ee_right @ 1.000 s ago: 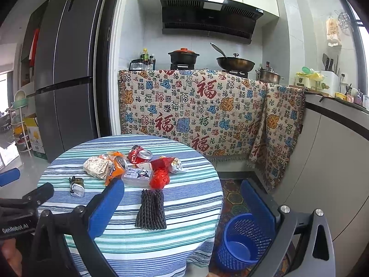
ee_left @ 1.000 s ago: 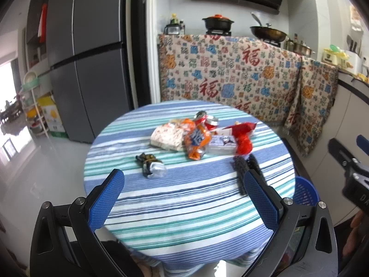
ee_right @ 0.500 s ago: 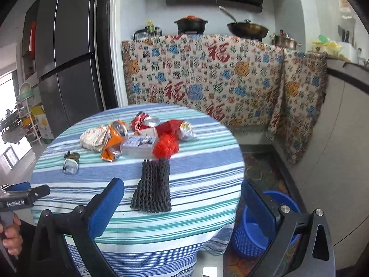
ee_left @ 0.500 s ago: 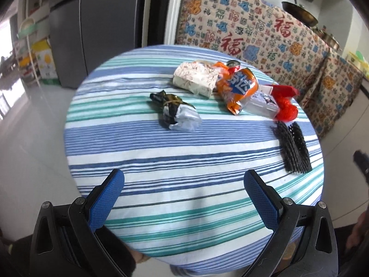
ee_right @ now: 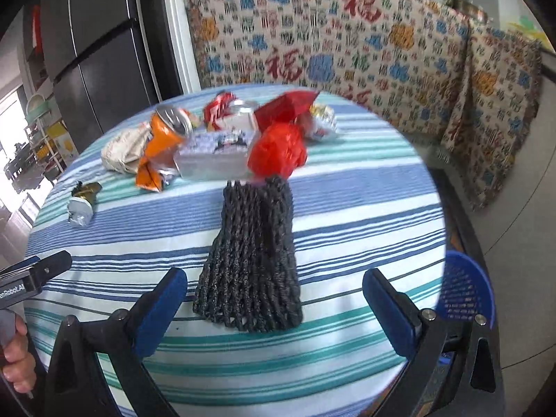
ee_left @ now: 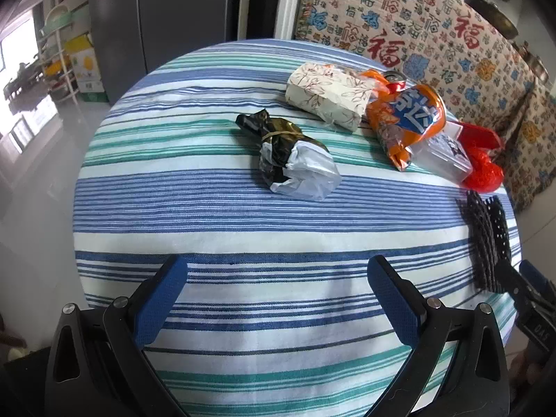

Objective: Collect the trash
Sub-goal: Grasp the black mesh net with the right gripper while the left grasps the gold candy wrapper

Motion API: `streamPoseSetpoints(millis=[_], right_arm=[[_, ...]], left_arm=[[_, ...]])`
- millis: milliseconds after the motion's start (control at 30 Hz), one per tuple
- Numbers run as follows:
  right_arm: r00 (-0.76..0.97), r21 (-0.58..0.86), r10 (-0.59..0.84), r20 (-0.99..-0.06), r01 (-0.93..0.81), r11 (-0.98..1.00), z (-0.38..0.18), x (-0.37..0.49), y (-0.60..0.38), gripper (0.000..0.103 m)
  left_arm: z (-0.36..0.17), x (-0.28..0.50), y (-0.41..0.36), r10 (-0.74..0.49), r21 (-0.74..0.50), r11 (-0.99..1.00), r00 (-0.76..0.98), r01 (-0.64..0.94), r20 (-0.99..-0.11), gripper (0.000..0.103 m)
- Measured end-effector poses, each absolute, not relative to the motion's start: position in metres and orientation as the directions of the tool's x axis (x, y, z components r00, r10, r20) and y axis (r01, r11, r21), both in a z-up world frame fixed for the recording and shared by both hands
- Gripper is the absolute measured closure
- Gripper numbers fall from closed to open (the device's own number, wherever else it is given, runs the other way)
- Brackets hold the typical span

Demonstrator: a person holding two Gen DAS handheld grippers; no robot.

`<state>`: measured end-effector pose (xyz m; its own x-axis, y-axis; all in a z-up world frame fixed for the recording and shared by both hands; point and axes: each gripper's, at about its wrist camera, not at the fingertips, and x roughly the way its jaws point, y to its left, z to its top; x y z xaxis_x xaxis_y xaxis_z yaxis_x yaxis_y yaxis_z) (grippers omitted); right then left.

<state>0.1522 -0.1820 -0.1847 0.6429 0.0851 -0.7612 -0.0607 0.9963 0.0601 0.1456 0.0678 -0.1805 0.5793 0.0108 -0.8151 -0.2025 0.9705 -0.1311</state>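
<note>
Trash sits unpicked on our striped round table (ee_left: 215, 215); nothing is in either gripper yet. What changed over the last second: both wrist views dropped from the kitchen wall and stove down onto the tabletop, and the items now loom much larger. We read that as both hands closing in for first grasps.

Right side: the black foam fruit net (ee_right: 252, 260) now lies dead ahead of the right gripper (ee_right: 274, 299), its near end between the wide-spread blue fingers (ee_right: 163, 299), not touching either one. It filled far less of this view a second ago, so it looks like our first target.

Left side: the black-and-white tied plastic bag bundle (ee_left: 292, 160) sits centred ahead of the left gripper (ee_left: 276, 292), well apart from it. Jaws are wide, holding nothing.

Behind these, the main pile is bunched together: beige floral tissue pack (ee_left: 326, 95), orange snack bag (ee_left: 406, 118), clear plastic box (ee_right: 215, 156), red plastic bag (ee_right: 278, 149), crushed red can (ee_right: 222, 107), crumpled foil wrapper (ee_right: 323, 123).

The blue mesh bin (ee_right: 465, 288) stands on the floor just off the table's right edge, beside the right gripper. That makes a short drop path for the net, in our judgement.

Task is at the start: approach done, no grasp closed. Next we need the right jaws lowered over the net, which is soft and should compress easily.
</note>
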Motion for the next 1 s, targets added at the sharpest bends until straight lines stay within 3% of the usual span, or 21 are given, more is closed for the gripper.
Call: streamPoseSetpoints(millis=[200,633,700,833,867,933,1000], right_arm=[[0.571,0.001,0.06,-0.819,-0.102,0.995,-0.205,0.164,-0.168,0.001],[0.598,-0.003,0.055,-0.799,-0.095,0.995,-0.207,0.18,-0.174,0.0],[0.593,-0.005,0.054,-0.804,-0.097,0.995,-0.207,0.181,-0.173,0.0],[0.574,-0.002,0.055,-0.817,-0.1,0.995,-0.204,0.179,-0.176,0.001],[0.577,0.007,0.064,-0.814,-0.1,0.995,-0.202,0.179,-0.178,0.001],[0.593,0.026,0.079,-0.801,-0.098,0.995,-0.195,0.177,-0.18,0.001],[0.612,0.034,0.086,-0.786,-0.096,0.995,-0.187,0.176,-0.18,0.011]], left_arm=[[-0.182,0.158,0.083,0.023,-0.143,0.96,0.579,-0.241,-0.815,0.0],[-0.178,0.223,0.08,-0.027,-0.17,0.964,0.56,-0.205,-0.828,0.002],[-0.178,0.228,0.076,-0.003,-0.133,0.973,0.566,-0.19,-0.825,0.017],[-0.176,0.226,0.074,0.007,-0.117,0.978,0.59,-0.171,-0.807,0.034],[-0.177,0.225,0.074,0.009,-0.111,0.98,0.596,-0.165,-0.803,0.045],[-0.177,0.224,0.071,0.017,-0.092,0.984,0.602,-0.15,-0.798,0.049],[-0.176,0.222,0.068,0.014,-0.09,0.986,0.613,-0.139,-0.79,0.054]])
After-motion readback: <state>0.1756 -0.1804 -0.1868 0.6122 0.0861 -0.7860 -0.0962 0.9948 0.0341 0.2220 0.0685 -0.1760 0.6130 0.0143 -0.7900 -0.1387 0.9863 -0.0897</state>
